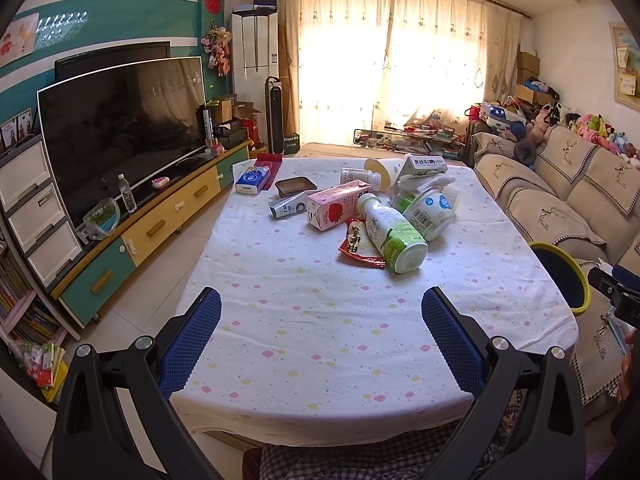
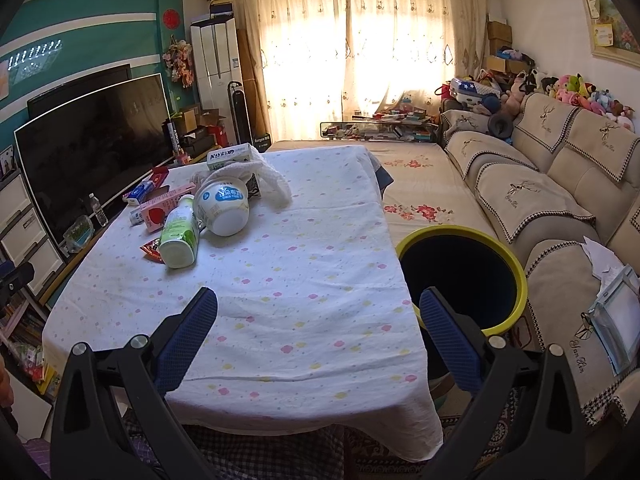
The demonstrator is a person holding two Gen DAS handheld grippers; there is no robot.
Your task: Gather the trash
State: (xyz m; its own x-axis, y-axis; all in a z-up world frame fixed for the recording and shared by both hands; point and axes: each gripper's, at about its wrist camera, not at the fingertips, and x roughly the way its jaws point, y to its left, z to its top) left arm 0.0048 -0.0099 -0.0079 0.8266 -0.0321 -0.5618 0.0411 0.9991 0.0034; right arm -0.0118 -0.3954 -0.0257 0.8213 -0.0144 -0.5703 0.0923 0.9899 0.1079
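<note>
— Two sets of tongs, two views. What does the left wrist view give?

— The left gripper (image 1: 321, 334) hangs over the near end of the table (image 1: 320, 360), its blue pads spread wide with nothing between them. The trash sits in a heap at the far half of the cloth. A green-and-white bottle (image 1: 390, 232) lies on its side, long axis running from far-left to near-right, base toward the camera and cap end away. It rests partly on a red wrapper (image 1: 354, 246).

— And around it?

— A pink carton (image 1: 334, 206) lies flat just left of the bottle, its long axis slanting up to the right. A white tub (image 1: 430, 214) is tipped over, touching the bottle's right side. Farther back is a dark tray (image 1: 294, 187), and at the right edge the yellow-rimmed bin (image 1: 560, 276) stands beside the table.

— Right wrist view?

— The right gripper (image 2: 318, 334) is likewise agape and empty, one pad over the cloth, the other in front of the bin (image 2: 460, 272), whose dark mouth faces up. Here the bottle (image 2: 180, 232) shows its base nearest, neck pointing away toward the carton (image 2: 160, 208). The tub (image 2: 222, 208) lies on its side, touching the bottle, bottom facing the camera.
</note>
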